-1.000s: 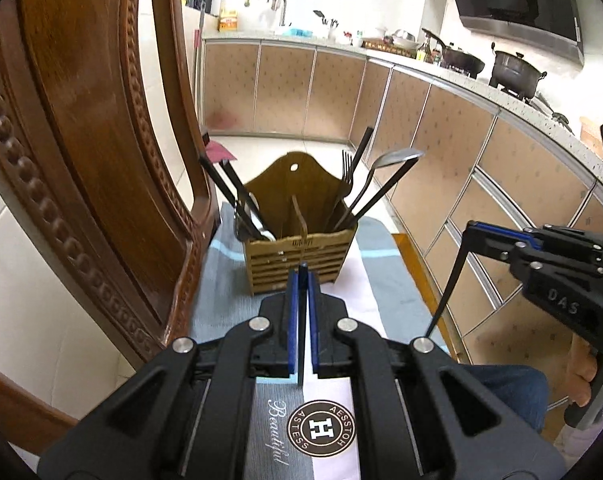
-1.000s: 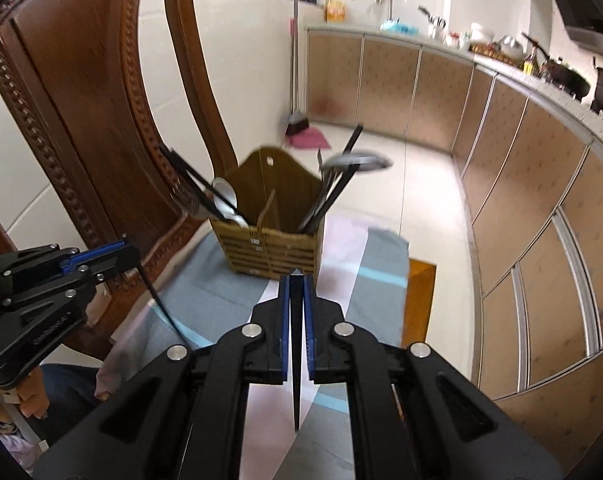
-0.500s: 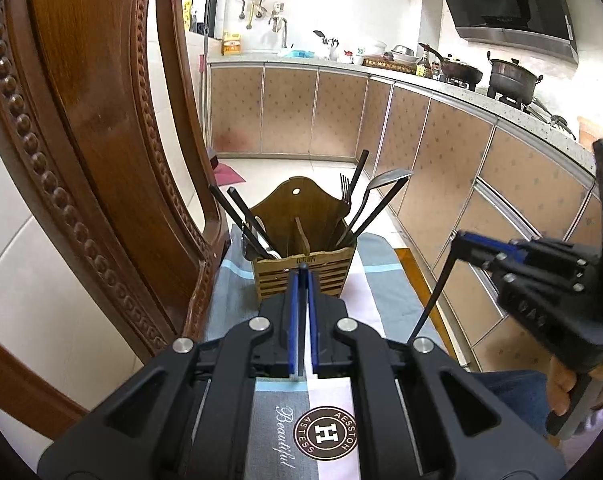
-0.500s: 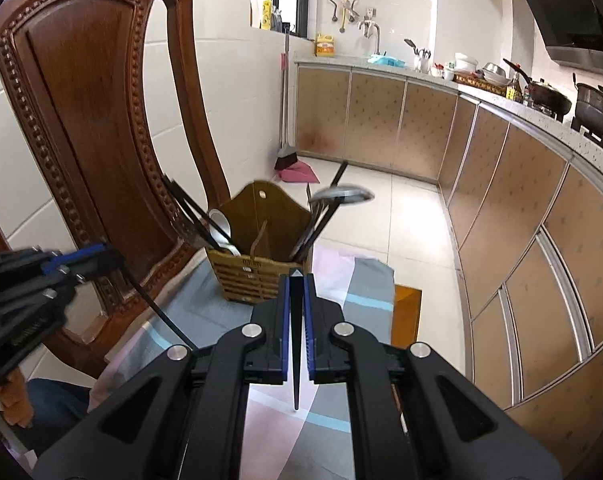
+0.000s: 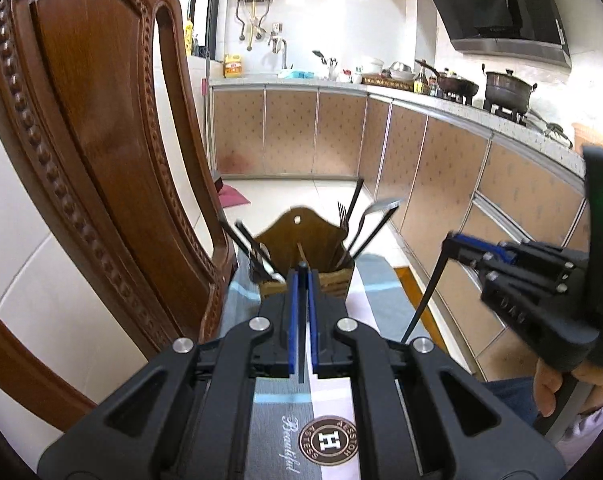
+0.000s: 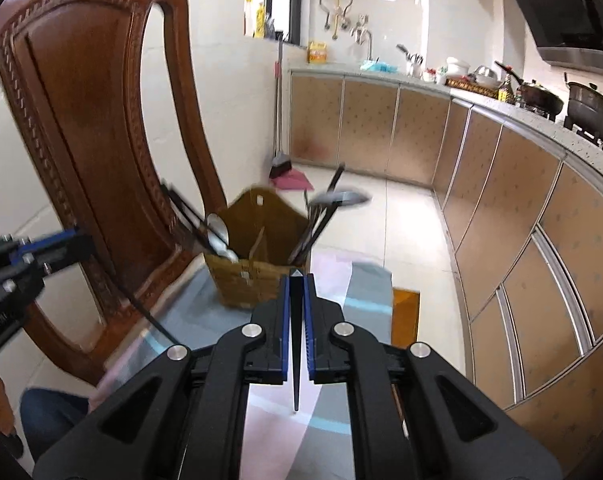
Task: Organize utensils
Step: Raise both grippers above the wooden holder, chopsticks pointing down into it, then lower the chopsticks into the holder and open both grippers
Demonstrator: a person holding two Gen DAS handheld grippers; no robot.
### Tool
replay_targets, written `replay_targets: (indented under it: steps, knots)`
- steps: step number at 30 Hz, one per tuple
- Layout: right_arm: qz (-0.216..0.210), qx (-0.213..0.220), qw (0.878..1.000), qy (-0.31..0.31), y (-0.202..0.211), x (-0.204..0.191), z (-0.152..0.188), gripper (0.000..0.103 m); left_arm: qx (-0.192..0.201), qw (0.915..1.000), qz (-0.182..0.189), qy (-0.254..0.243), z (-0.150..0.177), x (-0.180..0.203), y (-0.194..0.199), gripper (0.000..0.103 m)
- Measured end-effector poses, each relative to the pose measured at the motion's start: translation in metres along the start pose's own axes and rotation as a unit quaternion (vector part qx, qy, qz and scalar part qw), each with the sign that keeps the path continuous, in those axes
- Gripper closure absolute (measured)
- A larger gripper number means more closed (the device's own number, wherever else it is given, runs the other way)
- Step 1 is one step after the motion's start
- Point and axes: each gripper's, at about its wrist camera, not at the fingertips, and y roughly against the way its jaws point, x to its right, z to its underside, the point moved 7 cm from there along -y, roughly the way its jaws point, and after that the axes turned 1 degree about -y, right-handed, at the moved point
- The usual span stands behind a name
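1. Kitchen cabinets curve along the right and far side, with pots on the stove; a carved wooden chair [image 5: 101, 184] stands at the left, beside a cloth-covered tabletop [image 5: 377, 284].
2. Nearest in the left wrist view, the left tool [image 5: 301, 280] has its blue pads pressed together on a thin dark chopstick [image 5: 301, 340], which runs between them and pokes out toward the camera.
3. In the right wrist view the right tool [image 6: 297, 284] pinches a second dark chopstick [image 6: 296, 360] the same way, its pointed end toward the camera.
4. Each tool shows in the other's view, out to the side with a stick slanting down from its tip, so both are up in the air, apart from each other.
5. Beyond both tips, the wooden utensil holder [image 6: 253, 276] sits on the far part of the cloth, near the chair. Its left compartment holds chopsticks and a spoon [image 6: 217, 232]; its right one a fork [image 5: 342, 216], a ladle [image 6: 341, 198] and dark handles.
6. Risk, as I judge it: the sticks are thin and held at one spot, so they may swivel or slip on the way.
7. A stick could also land in the wrong compartment, or catch the leaning handles and tip the light holder.
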Motion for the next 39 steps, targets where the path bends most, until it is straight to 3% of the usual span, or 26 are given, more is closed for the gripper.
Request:
replay_targets:
  steps: [6, 10, 14, 19, 29, 39]
  knots:
    - [0.007, 0.092, 0.996, -0.008, 0.035, 0.0, -0.058, 0.096, 0.042, 0.9991, -0.005, 0.006, -0.045, -0.005, 0.015, 0.098]
    - [0.014, 0.123, 0.992, -0.009, 0.044, -0.002, -0.085, 0.096, 0.064, 0.998, -0.002, 0.002, -0.071, 0.0, 0.02, 0.098]
    - [-0.006, 0.155, 0.988, -0.019, 0.047, -0.003, -0.1, 0.096, 0.113, 0.9935, -0.009, 0.008, -0.099, -0.003, 0.028, 0.098]
    - [-0.031, 0.201, 0.978, -0.051, 0.048, 0.001, -0.105, 0.096, 0.15, 0.9882, -0.02, 0.027, -0.108, -0.01, 0.024, 0.098]
    - [-0.029, 0.159, 0.985, -0.061, -0.002, 0.008, -0.102, 0.096, 0.12, 0.992, -0.029, 0.028, -0.118, -0.02, -0.028, 0.098]
    - [-0.036, 0.145, 0.987, -0.059, -0.036, 0.016, -0.112, 0.096, 0.113, 0.9929, -0.033, 0.018, -0.134, -0.016, -0.09, 0.098]
